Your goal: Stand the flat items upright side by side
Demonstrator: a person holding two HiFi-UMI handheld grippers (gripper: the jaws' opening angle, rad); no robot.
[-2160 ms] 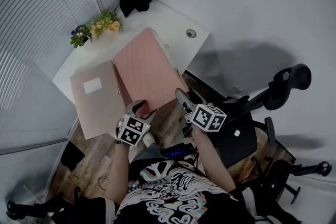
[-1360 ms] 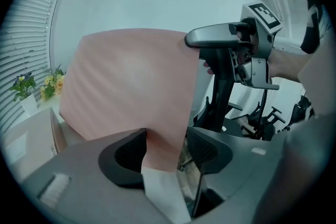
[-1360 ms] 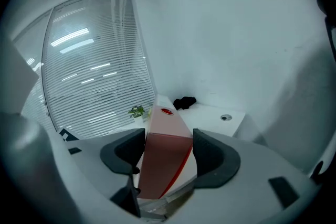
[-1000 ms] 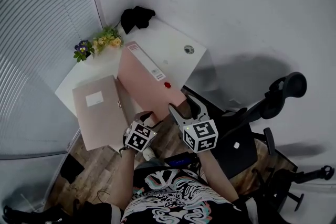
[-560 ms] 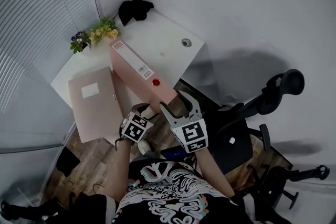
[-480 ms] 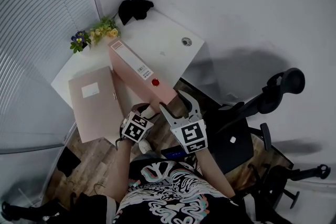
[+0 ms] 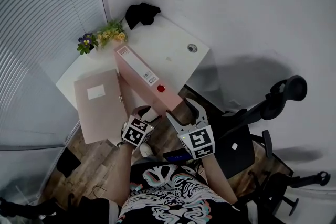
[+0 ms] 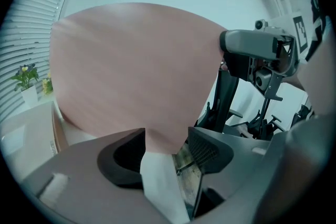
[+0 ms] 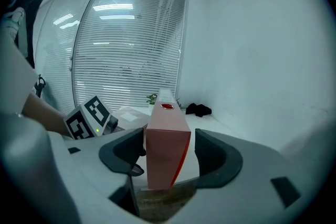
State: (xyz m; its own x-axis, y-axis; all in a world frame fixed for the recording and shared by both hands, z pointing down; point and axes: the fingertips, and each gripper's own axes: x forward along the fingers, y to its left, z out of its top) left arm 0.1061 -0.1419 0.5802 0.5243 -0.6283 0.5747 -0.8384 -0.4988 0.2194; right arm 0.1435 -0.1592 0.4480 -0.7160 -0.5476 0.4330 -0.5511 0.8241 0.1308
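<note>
A pink file box [image 7: 142, 73] stands on its long edge on the white desk [image 7: 176, 34], spine up with a label and a red dot. A second pink folder [image 7: 98, 105] lies flat to its left. My left gripper [image 7: 144, 113] is at the box's near lower corner. In the left gripper view the box's broad side [image 8: 136, 71] fills the picture and its corner sits pinched in that gripper [image 8: 165, 139]. My right gripper [image 7: 185, 112] straddles the box's near end [image 9: 165, 113]. Its jaws [image 9: 169, 140] have just been opening, with a gap on each side.
A small pot of flowers [image 7: 102, 36] and a black cloth [image 7: 140, 10] sit at the desk's far corner. A cable hole [image 7: 192, 48] is at the right edge. An office chair [image 7: 252, 113] stands to my right. Window blinds [image 7: 47, 18] run along the left.
The box has gone from lying tilted on its broad side to standing upright on its edge. My right gripper has rolled and now frames the box's near end. The left gripper stayed at the corner.
</note>
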